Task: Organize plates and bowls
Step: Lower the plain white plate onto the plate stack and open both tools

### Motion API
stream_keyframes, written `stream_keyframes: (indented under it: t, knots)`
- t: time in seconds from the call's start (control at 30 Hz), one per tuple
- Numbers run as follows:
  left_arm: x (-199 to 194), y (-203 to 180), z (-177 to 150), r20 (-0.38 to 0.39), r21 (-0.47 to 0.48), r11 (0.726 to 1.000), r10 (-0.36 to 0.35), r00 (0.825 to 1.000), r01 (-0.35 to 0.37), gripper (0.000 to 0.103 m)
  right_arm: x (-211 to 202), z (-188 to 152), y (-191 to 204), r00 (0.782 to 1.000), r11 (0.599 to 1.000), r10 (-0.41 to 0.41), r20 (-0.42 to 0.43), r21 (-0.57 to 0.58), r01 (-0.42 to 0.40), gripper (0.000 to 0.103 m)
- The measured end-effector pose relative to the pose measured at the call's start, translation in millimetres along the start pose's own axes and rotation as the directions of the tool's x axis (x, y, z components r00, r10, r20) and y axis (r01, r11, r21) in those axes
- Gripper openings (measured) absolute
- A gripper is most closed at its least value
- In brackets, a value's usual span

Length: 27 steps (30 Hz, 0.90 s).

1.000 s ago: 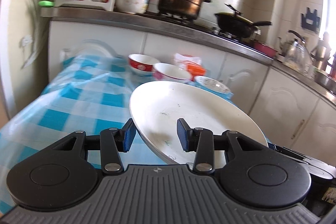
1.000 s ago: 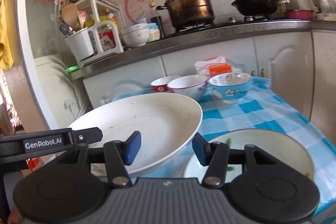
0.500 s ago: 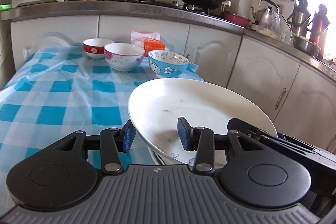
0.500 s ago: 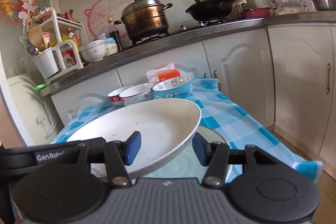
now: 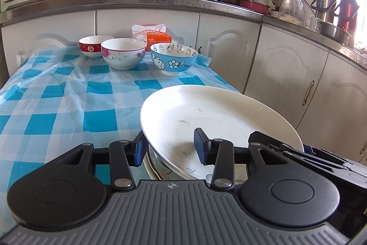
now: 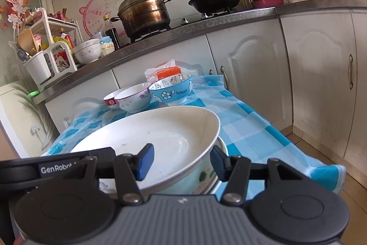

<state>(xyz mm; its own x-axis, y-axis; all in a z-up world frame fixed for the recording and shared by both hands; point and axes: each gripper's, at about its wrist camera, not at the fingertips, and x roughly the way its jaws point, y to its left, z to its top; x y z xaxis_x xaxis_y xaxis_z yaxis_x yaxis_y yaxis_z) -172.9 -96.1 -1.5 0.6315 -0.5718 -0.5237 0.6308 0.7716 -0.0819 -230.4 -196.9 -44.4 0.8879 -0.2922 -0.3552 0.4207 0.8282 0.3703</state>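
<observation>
Left wrist view: left gripper (image 5: 170, 149) has its jaws straddling the near-left rim of the white plate (image 5: 220, 121), one blue pad under/outside the rim, the other over the plate's inner face. The pads look spread wider than the rim, so I can't tell if it's actually pinching or just cradling. Plate is tilted, hanging just above a second, patterned plate (image 5: 158, 168) lying on the blue checked tablecloth (image 5: 57, 111). Right gripper's black body shows at the plate's far-right edge. Three bowls well apart at the back of the table: red bowl (image 5: 93, 46), floral bowl (image 5: 123, 53), blue cartoon bowl (image 5: 174, 59).

Right wrist view: right gripper (image 6: 181, 162) straddles the plate (image 6: 160, 141) rim the same way, left pad over the inside, right pad outside and below the rim; gap visible on both sides, so grip can't be confirmed here either. Patterned plate (image 6: 206, 173) peeks out under the rim, very close.

Risks, imo: w/ both holds this loose the plate could slide off the pads and clack onto the lower plate, possibly chipping it. Uneven lowering by the two hands would tip it further and land it off-centre, leaving a wobbly stack. Also it sits near the table's right edge, so a slip that way could send it to the floor.
</observation>
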Motion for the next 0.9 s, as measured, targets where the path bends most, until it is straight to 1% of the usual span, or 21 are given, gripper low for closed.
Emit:
stream_keyframes:
  t: [0.33, 0.47, 0.53, 0.57, 0.63, 0.67, 0.7, 0.73, 0.77, 0.8, 0.83, 0.9]
  knots:
    - [4.7, 4.8, -3.5, -0.025, -0.008, 1.000, 0.008, 1.000, -0.008, 0.051, 3.9, -2.2, -0.8, 1.000, 1.000, 0.006, -0.020, -0.019, -0.006, 0.055]
    - [6.7, 6.4, -5.1, -0.032, -0.002, 1.000, 0.010, 0.999, -0.010, 0.050, 4.4, -2.5, 1.9, 1.000, 0.999, 0.013, -0.023, -0.039, -0.014, 0.061]
    - [4.7, 6.4, -4.2, -0.023, 0.001, 1.000, 0.010, 1.000, -0.010, 0.056, 4.2, -2.9, 3.9, 1.000, 0.999, 0.010, -0.021, -0.053, -0.011, 0.064]
    - [3.6, 6.5, -3.3, -0.020, -0.002, 1.000, 0.010, 1.000, -0.010, 0.056, 4.3, -2.6, 3.7, 1.000, 0.998, 0.011, -0.019, -0.054, -0.012, 0.066]
    - [-0.1, 7.4, -1.3, 0.003, 0.006, 1.000, 0.006, 1.000, -0.006, 0.069, 3.6, -1.9, 2.1, 1.000, 0.999, 0.012, -0.012, -0.049, -0.013, 0.068]
    - [-2.6, 7.2, -0.1, 0.017, 0.017, 1.000, 0.009, 1.000, -0.009, 0.072, 3.3, -1.5, 1.4, 1.000, 0.999, 0.010, -0.008, -0.048, -0.011, 0.071]
    - [-4.9, 7.5, 1.3, 0.027, 0.022, 1.000, 0.012, 1.000, -0.012, 0.079, 3.4, -1.5, 0.9, 1.000, 0.999, 0.000, -0.008, -0.047, -0.001, 0.073]
    - [-6.6, 8.7, 3.2, 0.033, 0.020, 1.000, 0.011, 0.999, -0.012, 0.085, 4.2, -1.6, -0.6, 1.000, 0.999, -0.010, -0.008, -0.041, 0.010, 0.078]
    - [-7.8, 10.9, 4.8, 0.035, 0.013, 1.000, 0.007, 0.999, -0.008, 0.086, 5.2, -1.6, -2.9, 1.000, 0.999, -0.017, -0.013, -0.028, 0.016, 0.081]
    - [-8.4, 13.9, 6.3, 0.035, 0.004, 1.000, 0.007, 0.999, -0.007, 0.090, 5.7, -1.2, -6.0, 1.000, 1.000, -0.017, -0.015, -0.008, 0.017, 0.081]
    - [-8.7, 16.6, 7.4, 0.034, -0.005, 1.000, 0.009, 0.999, -0.009, 0.095, 5.3, -0.5, -9.1, 1.000, 1.000, -0.008, -0.013, 0.012, 0.009, 0.081]
    - [-9.0, 22.7, 10.4, 0.025, -0.023, 1.000, 0.009, 1.000, -0.009, 0.101, 1.7, 0.9, -10.2, 1.000, 1.000, -0.012, 0.009, 0.022, 0.012, 0.083]
